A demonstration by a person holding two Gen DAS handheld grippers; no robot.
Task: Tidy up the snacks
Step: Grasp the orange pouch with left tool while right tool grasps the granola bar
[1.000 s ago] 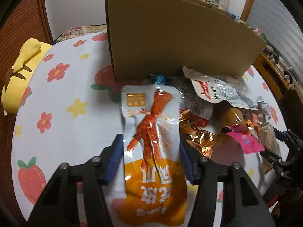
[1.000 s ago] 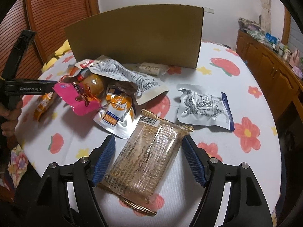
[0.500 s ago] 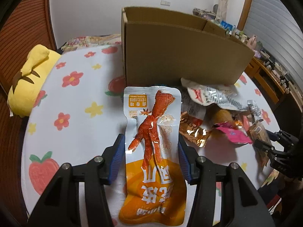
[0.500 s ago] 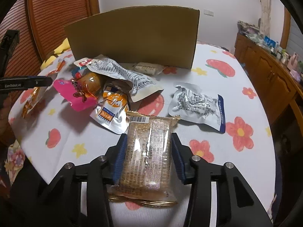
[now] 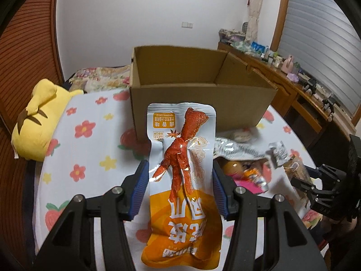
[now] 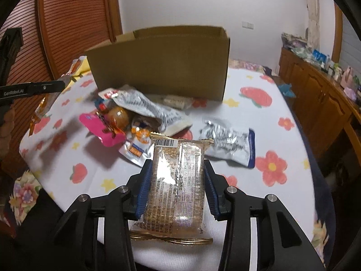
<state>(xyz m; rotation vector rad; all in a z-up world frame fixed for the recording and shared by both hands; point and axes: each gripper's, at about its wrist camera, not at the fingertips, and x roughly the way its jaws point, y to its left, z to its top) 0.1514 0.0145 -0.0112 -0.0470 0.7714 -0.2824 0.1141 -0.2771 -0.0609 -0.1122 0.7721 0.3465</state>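
My left gripper is shut on an orange and white chicken-foot snack pack, held above the table in front of an open, empty-looking cardboard box. My right gripper is shut on a clear pack of a golden grain bar, lifted over the table's near edge. A heap of snacks lies in front of the box, with a silver and blue pouch to its right. The right gripper also shows at the right edge of the left wrist view.
The round table has a white cloth with flowers and strawberries. A yellow plush toy sits at its left edge. A wooden sideboard with small items stands to the right. A small wrapped snack lies against the box.
My left gripper rose with the chicken-foot pack, so the box's inside now shows. My right gripper closed on the grain bar pack and lifted it off the table.
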